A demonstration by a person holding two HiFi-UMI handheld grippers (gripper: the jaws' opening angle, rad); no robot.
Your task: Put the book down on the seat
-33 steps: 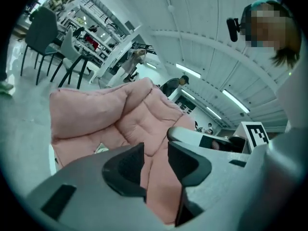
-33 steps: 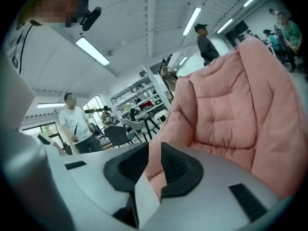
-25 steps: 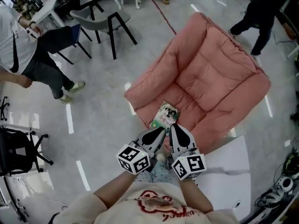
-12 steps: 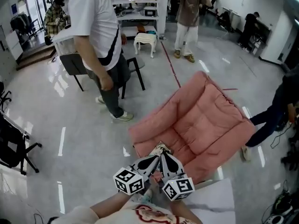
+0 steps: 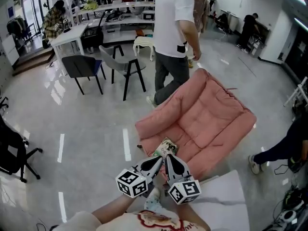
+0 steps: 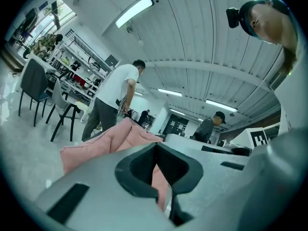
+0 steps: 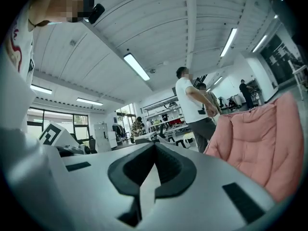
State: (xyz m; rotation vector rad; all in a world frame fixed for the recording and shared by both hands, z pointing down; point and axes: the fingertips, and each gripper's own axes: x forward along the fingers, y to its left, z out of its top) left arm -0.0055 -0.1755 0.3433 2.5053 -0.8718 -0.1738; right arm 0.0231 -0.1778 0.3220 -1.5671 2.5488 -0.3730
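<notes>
The book (image 5: 165,147), with a green pictured cover, lies flat on the front edge of the pink padded seat (image 5: 202,119), free of both grippers. My left gripper (image 5: 158,159) and right gripper (image 5: 168,158) sit side by side just short of the book, tips pointing at it, both shut with nothing between the jaws. In the left gripper view the left gripper (image 6: 156,147) shows its jaws closed, with the pink seat (image 6: 108,141) beyond. The right gripper (image 7: 154,147) is closed too, the pink seat (image 7: 262,138) at its right.
A person in a white shirt (image 5: 174,32) walks just behind the seat. Grey chairs (image 5: 122,64) and white desks (image 5: 72,32) stand at the back left. A black office chair (image 5: 12,150) is at the left, a white board (image 5: 226,198) lower right, and another person (image 5: 288,148) at the right edge.
The head view has tilted up to take in the room. The person in white has walked from the left to behind the seat. Both grippers have drawn slightly back; the book stays on the seat.
</notes>
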